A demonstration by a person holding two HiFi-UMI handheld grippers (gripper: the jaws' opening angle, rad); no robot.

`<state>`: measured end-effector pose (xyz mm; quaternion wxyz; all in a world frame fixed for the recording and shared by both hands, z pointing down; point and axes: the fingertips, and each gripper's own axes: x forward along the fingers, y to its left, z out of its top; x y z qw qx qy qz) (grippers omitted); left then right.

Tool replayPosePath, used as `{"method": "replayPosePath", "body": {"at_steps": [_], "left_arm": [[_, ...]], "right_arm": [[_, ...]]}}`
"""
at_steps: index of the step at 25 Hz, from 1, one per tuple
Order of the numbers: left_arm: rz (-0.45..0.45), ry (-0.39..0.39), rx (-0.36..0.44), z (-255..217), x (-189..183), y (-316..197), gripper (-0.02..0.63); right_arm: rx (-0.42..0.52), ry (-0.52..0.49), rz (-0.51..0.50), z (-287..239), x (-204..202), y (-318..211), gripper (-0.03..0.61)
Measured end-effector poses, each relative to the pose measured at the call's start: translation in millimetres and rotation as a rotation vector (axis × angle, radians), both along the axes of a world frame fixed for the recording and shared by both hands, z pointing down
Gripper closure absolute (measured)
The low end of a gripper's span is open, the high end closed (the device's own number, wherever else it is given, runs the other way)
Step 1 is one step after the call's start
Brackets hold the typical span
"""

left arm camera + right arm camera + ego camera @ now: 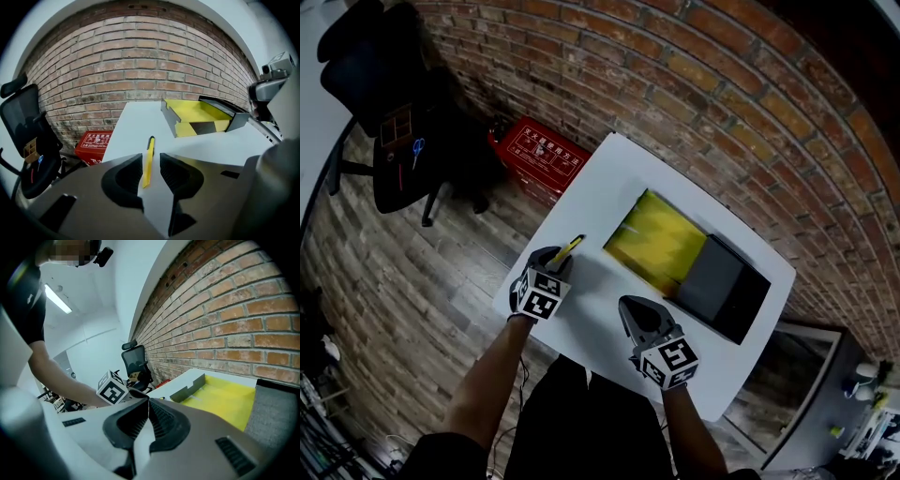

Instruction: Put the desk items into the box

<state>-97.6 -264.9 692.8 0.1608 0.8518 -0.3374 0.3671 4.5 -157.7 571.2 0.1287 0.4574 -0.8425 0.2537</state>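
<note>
A yellow pen (569,247) lies flat on the white table (609,178) near its left front corner. My left gripper (558,259) is down over it. In the left gripper view the pen (149,154) runs between the two fingers of the left gripper (150,161), which stands open, pads clear of it. The box (661,244) has a yellow inside and a dark lid (724,283) and sits at the table's middle right, seen also as the box (197,113). My right gripper (628,307) hovers in front of the box; the right gripper (148,404) is shut and empty.
A red case (539,150) stands on the wooden floor beyond the table's far left edge. A black office chair (384,103) is further left. A brick wall (722,84) runs behind the table. The table's front edge is close to my arms.
</note>
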Motion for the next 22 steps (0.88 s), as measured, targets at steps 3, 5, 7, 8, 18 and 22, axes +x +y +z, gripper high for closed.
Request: {"method": "replayPosePath", "body": {"at_steps": [3,5,7,8,18,22], "left_arm": [[-0.002,-0.024,-0.007,6,0,-3,0.491],[-0.001,-0.037,-0.016,9,-1,-4,0.491],[0.0,-0.046,-0.03,13,-1,-4,0.492],[0.001,-0.051,-0.036,15,-1,-4,0.494],[0.023,-0.059,-0.053,18,3,2,0.56],[0.032,-0.05,-0.052,16,5,3,0.561]], "right_arm": [[-0.002,-0.001,0.003,1,5,0,0.555],[-0.004,-0.003,0.009,1,9,0,0.555],[-0.003,-0.001,0.012,2,14,-1,0.555],[-0.004,-0.001,0.014,2,17,-2,0.555],[-0.003,-0.01,0.033,1,23,1,0.555],[0.001,-0.012,0.038,-1,26,4,0.555]]}}
